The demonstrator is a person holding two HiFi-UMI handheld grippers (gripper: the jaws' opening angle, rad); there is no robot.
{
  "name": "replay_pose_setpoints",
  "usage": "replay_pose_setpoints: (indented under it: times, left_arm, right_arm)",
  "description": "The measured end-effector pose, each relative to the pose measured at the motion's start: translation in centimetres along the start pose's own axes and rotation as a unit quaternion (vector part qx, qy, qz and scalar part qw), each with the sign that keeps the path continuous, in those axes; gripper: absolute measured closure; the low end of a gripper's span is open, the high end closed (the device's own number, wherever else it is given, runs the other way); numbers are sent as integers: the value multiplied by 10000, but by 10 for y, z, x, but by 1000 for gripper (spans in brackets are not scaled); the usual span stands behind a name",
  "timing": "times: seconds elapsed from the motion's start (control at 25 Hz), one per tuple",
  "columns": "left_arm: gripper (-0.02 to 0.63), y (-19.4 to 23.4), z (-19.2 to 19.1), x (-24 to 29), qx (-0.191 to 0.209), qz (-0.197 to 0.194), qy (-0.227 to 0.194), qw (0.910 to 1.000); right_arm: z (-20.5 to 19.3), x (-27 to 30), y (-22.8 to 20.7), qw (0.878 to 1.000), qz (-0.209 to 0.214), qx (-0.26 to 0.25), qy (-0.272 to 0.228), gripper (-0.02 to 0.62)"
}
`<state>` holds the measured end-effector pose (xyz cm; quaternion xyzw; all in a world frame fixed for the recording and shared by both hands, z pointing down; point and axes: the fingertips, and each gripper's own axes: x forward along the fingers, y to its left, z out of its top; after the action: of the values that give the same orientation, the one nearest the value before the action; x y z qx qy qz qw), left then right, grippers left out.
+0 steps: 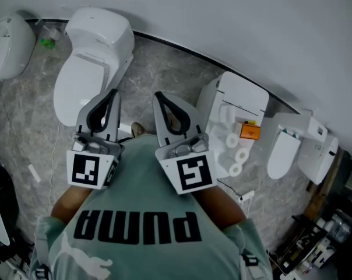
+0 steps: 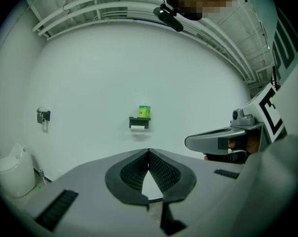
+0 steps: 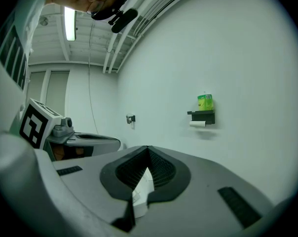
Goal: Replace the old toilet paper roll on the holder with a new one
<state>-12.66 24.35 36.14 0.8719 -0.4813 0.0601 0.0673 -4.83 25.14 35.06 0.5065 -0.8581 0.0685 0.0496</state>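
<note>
The swap looks unstarted: the thin white paper roll (image 2: 137, 127) hangs under the black wall-mounted holder (image 2: 139, 121) at mid-frame, far from both grippers. The left gripper (image 2: 148, 152) and right gripper (image 3: 148, 148) are clenched empty; spare white paper rolls (image 1: 242, 154) wait at the head view's right

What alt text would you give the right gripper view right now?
The right gripper faces a white wall, jaws shut tip to tip. A black holder there carries a white roll underneath and a green container on top.
</note>
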Motion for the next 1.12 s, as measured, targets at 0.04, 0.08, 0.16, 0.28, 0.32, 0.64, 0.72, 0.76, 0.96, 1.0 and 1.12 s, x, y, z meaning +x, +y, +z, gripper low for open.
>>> replay_pose_setpoints:
  times: [0.04,0.08,0.16,0.28,0.32,0.64,0.72,0.76,0.96,1.0,1.12]
  left_arm:
    - [603,-1,0,0,3,0,4,10000]
    - [603,-1,0,0,5,-1,6,10000]
    - [603,-2,0,0,0,1,10,10000]
    - [603,-4,-1,-1,-2,12,12,10000]
    - [603,-5,-1,-1,1,14,9,10000]
    - [603,-9,4,0,65,-5,-38,10000]
    - [603,-9,4,0,87,-2,-21,10000]
    - [603,-10,4,1,99,-9,-25,9999]
    - [603,-12,6,4,171,-66,-7,9998]
    - [603,-13,7,5,155,-78,-45,9998]
    - [603,-16,9,6,147,-82,-82,9998]
  right_arm:
    - [0,0,0,10000,9,0,-4,591]
    - [0,-1,0,10000,20,0,-6,591]
    - [-1,-1,1,10000,39,3,-7,591]
    - [-2,-3,0,10000,60,14,-11,591]
    - [-2,-3,0,10000,66,24,-8,591]
    - [-1,-7,-4,10000,53,67,-37,591]
    - [0,-8,-5,9999,40,77,-60,591]
    - [1,-8,-6,9999,34,81,-70,592]
    - [0,-8,-8,9999,25,101,-69,591]
    - [0,-8,-9,9999,24,106,-75,591]
    - [0,-9,-12,9999,21,108,-88,591]
